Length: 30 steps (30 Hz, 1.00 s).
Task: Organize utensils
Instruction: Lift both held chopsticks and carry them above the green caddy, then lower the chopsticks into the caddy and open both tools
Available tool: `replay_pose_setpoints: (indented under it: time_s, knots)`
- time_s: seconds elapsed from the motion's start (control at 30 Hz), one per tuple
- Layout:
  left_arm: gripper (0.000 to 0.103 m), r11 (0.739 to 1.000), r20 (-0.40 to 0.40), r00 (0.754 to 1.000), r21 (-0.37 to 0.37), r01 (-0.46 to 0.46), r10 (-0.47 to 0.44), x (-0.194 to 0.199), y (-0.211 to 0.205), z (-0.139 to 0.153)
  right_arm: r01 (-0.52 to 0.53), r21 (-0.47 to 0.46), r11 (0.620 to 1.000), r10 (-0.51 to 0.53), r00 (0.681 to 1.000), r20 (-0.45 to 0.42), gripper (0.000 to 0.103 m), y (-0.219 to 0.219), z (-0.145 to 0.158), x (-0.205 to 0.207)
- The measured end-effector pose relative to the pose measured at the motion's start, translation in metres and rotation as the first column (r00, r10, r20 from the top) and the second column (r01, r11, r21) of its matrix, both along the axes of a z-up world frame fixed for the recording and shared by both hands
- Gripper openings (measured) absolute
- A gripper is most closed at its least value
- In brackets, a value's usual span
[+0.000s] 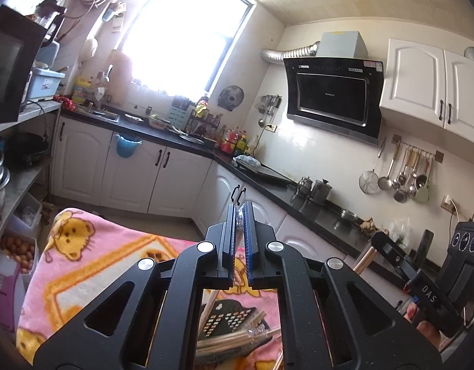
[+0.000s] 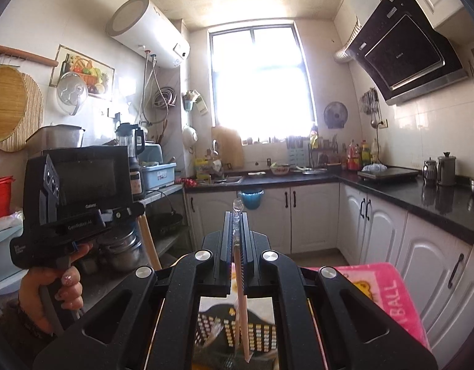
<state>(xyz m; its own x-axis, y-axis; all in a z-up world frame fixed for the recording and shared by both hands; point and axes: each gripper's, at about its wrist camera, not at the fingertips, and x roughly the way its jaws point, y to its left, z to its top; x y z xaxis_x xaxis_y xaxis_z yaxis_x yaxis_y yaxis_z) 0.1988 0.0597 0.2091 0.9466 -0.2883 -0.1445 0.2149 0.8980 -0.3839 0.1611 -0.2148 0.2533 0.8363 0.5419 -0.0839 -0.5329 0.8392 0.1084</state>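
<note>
Your left tool is raised above the pink cartoon blanket, its jaws almost together with a thin slit between the pads. Something thin and wrapped in clear film may sit in that slit, but you cannot tell whether it is truly held. Below and behind this tool's fingers lies a dark perforated tray with a bundle of wooden chopsticks resting on it, so the sorted pile sits right under your reach.

Your right tool is clamped on a single chopstick in a clear wrapper. The stick runs back along the fingers, its wrapper end poking out past the tips and its far end hanging down over the same tray. Gripping it lengthwise like this keeps it from swinging, and likely lets you lower it in line with the others. Both tools point away from the kitchen counter, which lies well ahead.
</note>
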Motion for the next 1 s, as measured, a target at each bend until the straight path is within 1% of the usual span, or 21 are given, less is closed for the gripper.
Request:
replay_pose_setpoints:
  time_s: [0.23, 0.47, 0.67, 1.0]
  knots:
    - [0.003, 1.000, -0.022, 1.000, -0.017, -0.012, 0.012, 0.017, 0.000, -0.017, 0.007, -0.014, 1.000, -0.007, 1.000, -0.003, 0.005, 0.010, -0.004, 0.025]
    - [0.003, 0.999, -0.030, 0.999, -0.011, -0.037, 0.037, 0.028, -0.002, -0.035, 0.024, -0.041, 0.999, -0.025, 1.000, -0.015, 0.005, 0.023, -0.023, 0.044]
    - [0.003, 0.999, -0.041, 0.998, -0.013, -0.042, 0.041, 0.035, -0.002, -0.052, 0.045, -0.075, 0.996, -0.048, 0.998, -0.039, 0.005, 0.030, -0.044, 0.057]
    - [0.003, 0.999, -0.063, 0.997, 0.009, -0.033, 0.033, 0.042, -0.010, -0.073, 0.079, -0.125, 0.989, -0.087, 0.995, -0.058, 0.005, 0.035, -0.076, 0.064]
